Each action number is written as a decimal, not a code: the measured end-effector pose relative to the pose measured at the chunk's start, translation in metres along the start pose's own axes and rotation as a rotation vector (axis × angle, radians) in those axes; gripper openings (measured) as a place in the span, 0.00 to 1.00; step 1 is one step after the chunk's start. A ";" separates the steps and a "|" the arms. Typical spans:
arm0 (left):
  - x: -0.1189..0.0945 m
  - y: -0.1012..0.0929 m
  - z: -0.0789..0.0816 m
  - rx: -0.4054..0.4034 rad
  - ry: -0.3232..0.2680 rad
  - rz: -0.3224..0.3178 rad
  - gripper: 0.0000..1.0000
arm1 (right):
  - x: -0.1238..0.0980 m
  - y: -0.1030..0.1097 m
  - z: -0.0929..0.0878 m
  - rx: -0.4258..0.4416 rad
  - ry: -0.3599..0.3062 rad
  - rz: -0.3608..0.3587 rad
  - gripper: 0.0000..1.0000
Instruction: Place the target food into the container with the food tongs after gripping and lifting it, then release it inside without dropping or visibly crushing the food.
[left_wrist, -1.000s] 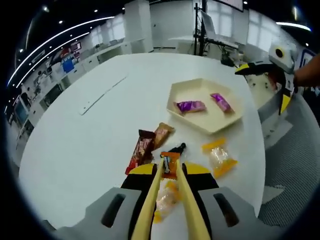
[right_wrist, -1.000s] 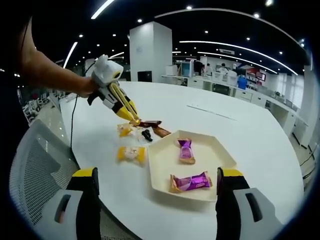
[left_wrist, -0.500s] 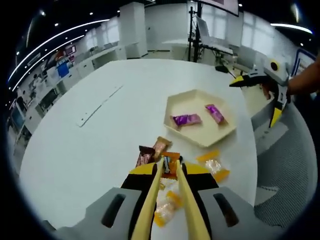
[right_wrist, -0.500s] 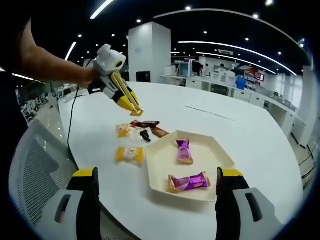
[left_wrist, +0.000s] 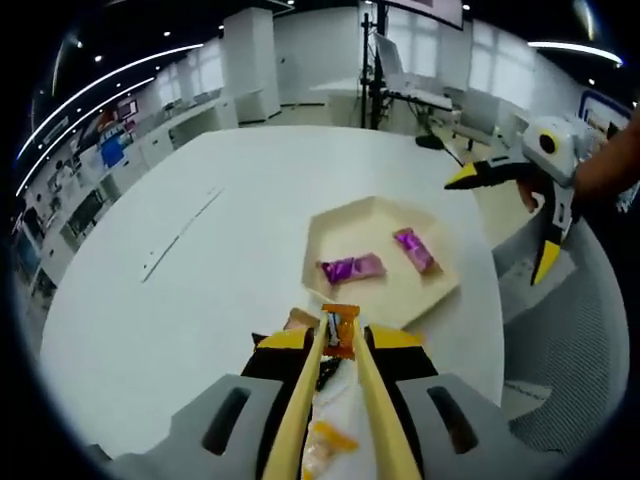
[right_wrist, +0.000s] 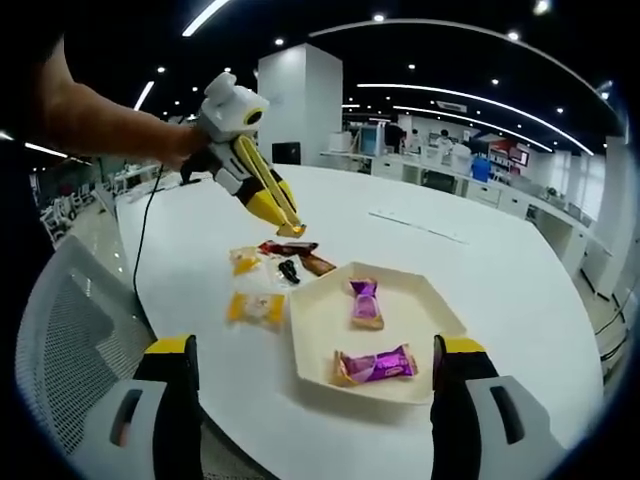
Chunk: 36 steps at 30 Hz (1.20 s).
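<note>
trays: 1 (right_wrist: 310, 330) | purple candies: 2 (right_wrist: 375, 365) (right_wrist: 364, 302) | yellow sweets: 2 (right_wrist: 253, 309) (right_wrist: 244, 261) | brown bars: 2 (right_wrist: 280, 247) (right_wrist: 320, 265)

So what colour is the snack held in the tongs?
Orange, with a dark patch; the snack shows best in the left gripper view.

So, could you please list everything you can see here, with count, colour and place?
table: one, white, round, under everything
tray: one, cream, hexagonal, on the table
purple candies: two, inside the tray
orange candy: one, held in the tongs, above the table
yellow candies: two, on the table left of the tray
brown bars: two, on the table beyond the tray
black item: one, small, beside the bars
chair: one, grey mesh, at the table edge
tongs: one, yellow, in the left gripper
left gripper: shut on the tongs
right gripper: open, empty
</note>
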<state>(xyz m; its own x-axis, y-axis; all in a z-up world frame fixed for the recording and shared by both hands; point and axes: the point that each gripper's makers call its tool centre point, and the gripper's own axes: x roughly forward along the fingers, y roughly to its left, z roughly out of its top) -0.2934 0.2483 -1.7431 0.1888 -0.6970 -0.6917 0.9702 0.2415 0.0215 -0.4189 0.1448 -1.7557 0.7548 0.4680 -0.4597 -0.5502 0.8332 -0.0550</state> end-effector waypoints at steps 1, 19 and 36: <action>0.003 -0.001 0.005 -0.002 -0.005 -0.004 0.16 | 0.000 0.000 0.000 0.002 -0.001 -0.001 0.96; 0.033 -0.030 0.057 0.066 -0.006 -0.044 0.17 | 0.000 0.002 0.008 -0.016 -0.031 -0.011 0.99; 0.048 -0.052 0.092 0.139 -0.007 -0.106 0.16 | -0.002 -0.009 0.001 -0.008 -0.003 -0.058 0.99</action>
<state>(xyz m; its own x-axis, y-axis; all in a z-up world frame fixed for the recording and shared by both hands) -0.3207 0.1407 -1.7109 0.0846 -0.7188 -0.6901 0.9963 0.0709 0.0483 -0.4150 0.1363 -1.7531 0.7866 0.4201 -0.4526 -0.5084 0.8565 -0.0887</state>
